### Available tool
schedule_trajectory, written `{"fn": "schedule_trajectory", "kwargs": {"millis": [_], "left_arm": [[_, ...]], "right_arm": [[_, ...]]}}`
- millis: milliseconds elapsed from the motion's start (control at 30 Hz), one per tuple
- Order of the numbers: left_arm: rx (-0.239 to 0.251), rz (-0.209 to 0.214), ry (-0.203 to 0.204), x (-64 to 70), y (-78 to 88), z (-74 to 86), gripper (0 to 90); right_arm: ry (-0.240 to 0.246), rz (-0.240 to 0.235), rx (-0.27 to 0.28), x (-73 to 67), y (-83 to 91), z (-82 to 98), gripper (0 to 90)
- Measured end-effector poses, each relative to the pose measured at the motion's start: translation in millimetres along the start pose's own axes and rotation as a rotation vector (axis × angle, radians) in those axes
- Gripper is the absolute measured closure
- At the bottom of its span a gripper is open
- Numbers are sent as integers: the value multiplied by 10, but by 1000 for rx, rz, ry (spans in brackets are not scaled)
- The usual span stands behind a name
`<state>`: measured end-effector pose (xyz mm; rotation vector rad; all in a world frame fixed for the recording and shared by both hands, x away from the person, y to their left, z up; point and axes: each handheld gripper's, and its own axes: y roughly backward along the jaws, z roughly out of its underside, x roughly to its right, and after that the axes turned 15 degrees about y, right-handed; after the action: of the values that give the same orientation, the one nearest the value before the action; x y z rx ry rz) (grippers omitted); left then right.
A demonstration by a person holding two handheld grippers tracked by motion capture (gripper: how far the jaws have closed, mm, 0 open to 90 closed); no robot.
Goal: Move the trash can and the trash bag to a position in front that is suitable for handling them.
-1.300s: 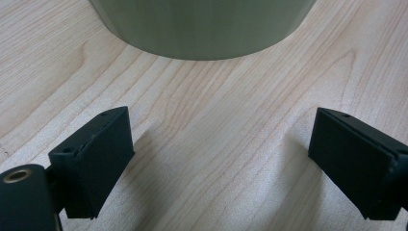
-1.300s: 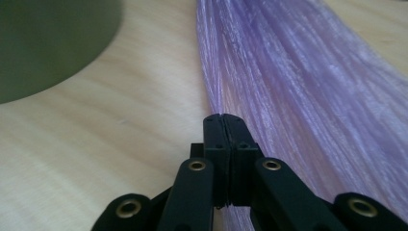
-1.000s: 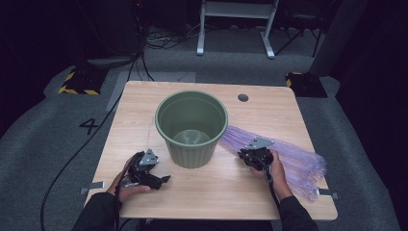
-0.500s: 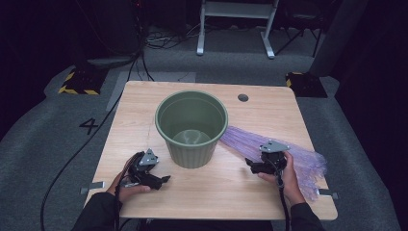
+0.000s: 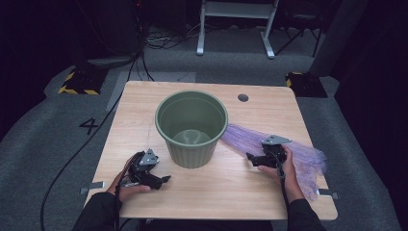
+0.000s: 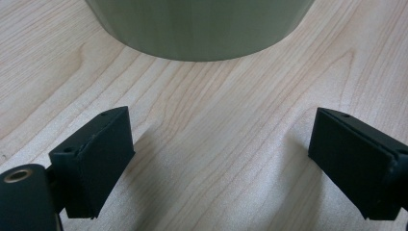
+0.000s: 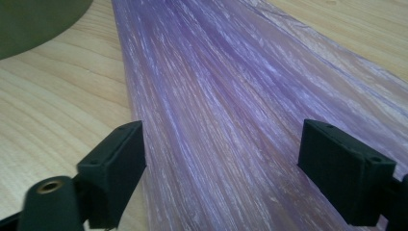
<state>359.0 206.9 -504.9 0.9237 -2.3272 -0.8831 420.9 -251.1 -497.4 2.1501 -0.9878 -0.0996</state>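
A green bin (image 5: 191,126) stands upright in the middle of the wooden table (image 5: 269,106). A purple plastic bag (image 5: 303,156) lies flat to its right. My right gripper (image 5: 250,158) hovers low over the bag's near part and points left toward the bin. Its jaws have just been opening wide, then eased in slightly. In the right gripper view the bag (image 7: 216,86) lies under the gripper (image 7: 221,168), touching neither pad, with the bin (image 7: 33,19) at top left. My left gripper (image 5: 163,180) rests open at front left; the left gripper view has bare wood in the gripper (image 6: 221,163) and the bin (image 6: 202,24) ahead.
A round cable hole (image 5: 243,97) sits near the table's far right. Cables (image 5: 72,159) run over the grey floor to the left, and a white frame (image 5: 235,29) stands behind the table. The table's front edge lies just behind both hands.
My right gripper has moved right, away from the bin and along the bag, and its jaws now stand wide. The left gripper has stayed put.
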Motion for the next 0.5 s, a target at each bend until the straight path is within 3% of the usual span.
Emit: {"fn": "schedule_trajectory", "kwargs": {"millis": [67,100,167,267,333,500], "left_arm": [[0,0,-1,0,0,0,80],[1,-2,1,3,-1,0,80],[1,-3,3,6,-1,2,80],[2,-6,7,10,0,5,81],[2,-10,7,13,4,7,81],[3,-13,10,20,15,21,82]], "right_arm": [[-2,-14,-14,17,-33,20,235],[-7,-41,3,40,-30,34,355],[3,-36,5,54,-13,37,428],[3,-61,14,69,-6,50,482],[2,-64,16,107,20,71,616],[-5,-69,10,158,63,111,691]]}}
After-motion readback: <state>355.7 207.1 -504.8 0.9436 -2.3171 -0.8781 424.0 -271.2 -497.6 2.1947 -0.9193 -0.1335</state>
